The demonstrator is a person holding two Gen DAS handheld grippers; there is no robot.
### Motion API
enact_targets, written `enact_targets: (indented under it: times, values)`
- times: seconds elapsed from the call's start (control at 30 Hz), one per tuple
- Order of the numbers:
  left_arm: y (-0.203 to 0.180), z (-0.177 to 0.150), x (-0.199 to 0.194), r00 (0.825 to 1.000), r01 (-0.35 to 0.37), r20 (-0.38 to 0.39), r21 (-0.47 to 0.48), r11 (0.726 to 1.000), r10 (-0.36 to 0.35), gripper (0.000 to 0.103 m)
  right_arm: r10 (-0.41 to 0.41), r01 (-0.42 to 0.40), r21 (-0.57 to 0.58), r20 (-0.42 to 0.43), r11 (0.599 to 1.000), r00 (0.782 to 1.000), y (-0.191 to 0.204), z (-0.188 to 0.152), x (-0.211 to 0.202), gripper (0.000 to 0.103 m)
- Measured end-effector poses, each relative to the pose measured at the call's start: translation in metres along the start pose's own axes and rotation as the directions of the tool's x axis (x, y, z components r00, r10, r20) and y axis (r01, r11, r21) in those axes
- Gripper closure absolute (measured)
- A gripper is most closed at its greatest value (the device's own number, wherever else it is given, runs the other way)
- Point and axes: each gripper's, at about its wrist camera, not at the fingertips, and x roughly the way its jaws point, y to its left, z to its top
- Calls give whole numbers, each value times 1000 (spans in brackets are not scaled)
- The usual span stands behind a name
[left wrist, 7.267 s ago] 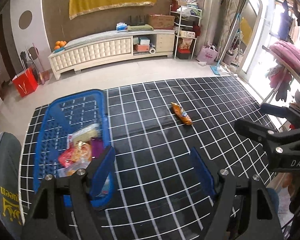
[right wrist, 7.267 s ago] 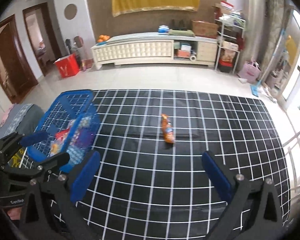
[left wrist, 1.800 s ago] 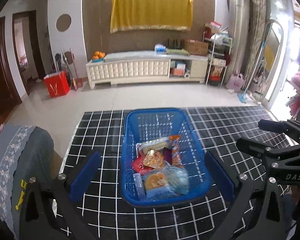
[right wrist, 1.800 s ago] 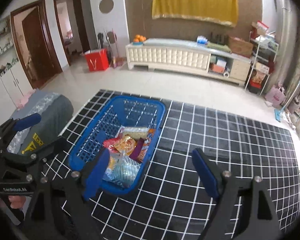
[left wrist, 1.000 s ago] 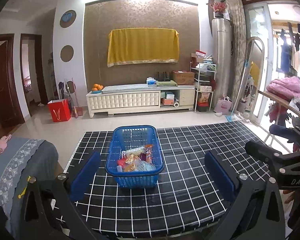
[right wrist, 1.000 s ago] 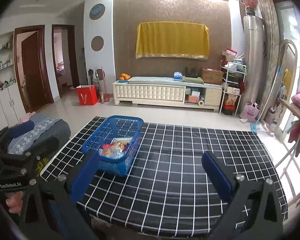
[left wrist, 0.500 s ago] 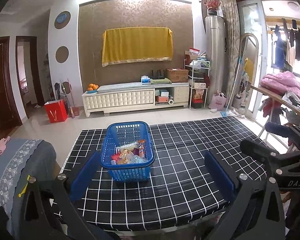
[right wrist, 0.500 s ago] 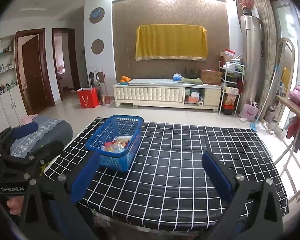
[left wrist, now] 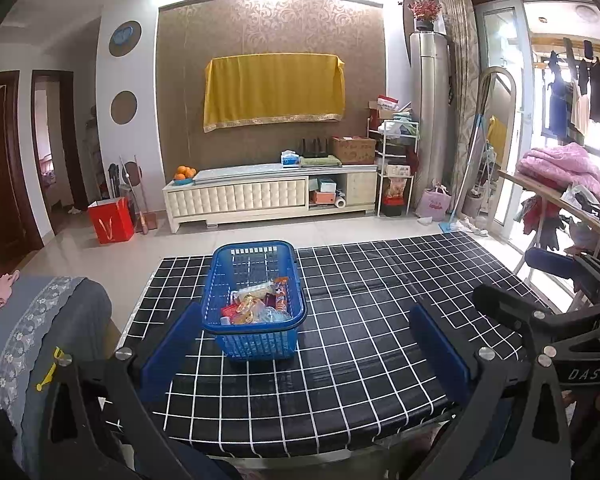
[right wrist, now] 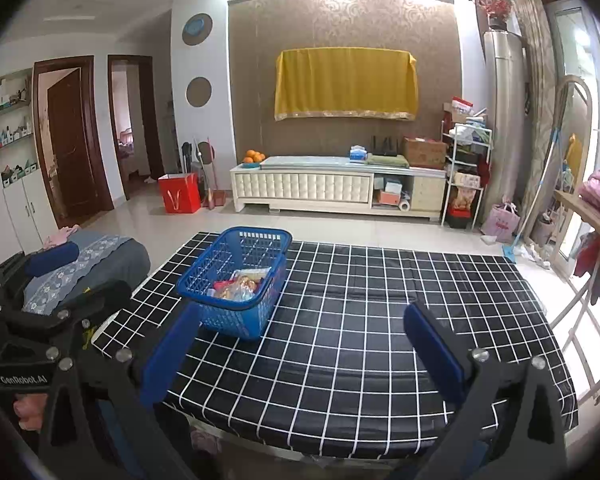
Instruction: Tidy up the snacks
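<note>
Snacks (left wrist: 256,304) lie heaped in the blue basket (left wrist: 255,344), which stands on the black grid-patterned table (left wrist: 360,352) toward its left side. Left gripper (left wrist: 304,344) frames the basket from in front, fingers spread wide and empty, not touching it. Right gripper (right wrist: 300,350) is level above the near edge, equally wide, basket ahead by its left finger (right wrist: 168,350).

The basket (left wrist: 256,308) stands on the table (left wrist: 360,360) toward ten o'clock, snack packets (left wrist: 256,304) inside it. A cabinet (left wrist: 272,196) lies at twelve o'clock beyond, an armchair (left wrist: 40,340) at nine o'clock.
</note>
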Motion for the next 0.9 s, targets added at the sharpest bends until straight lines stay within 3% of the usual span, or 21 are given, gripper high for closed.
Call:
enact_targets:
  times: [0.9]
  values:
    - [4, -1, -4, 1000, 17, 1, -8, 1000, -17, 0, -17, 17, -5, 3, 1000, 1000, 6, 1, -6, 0]
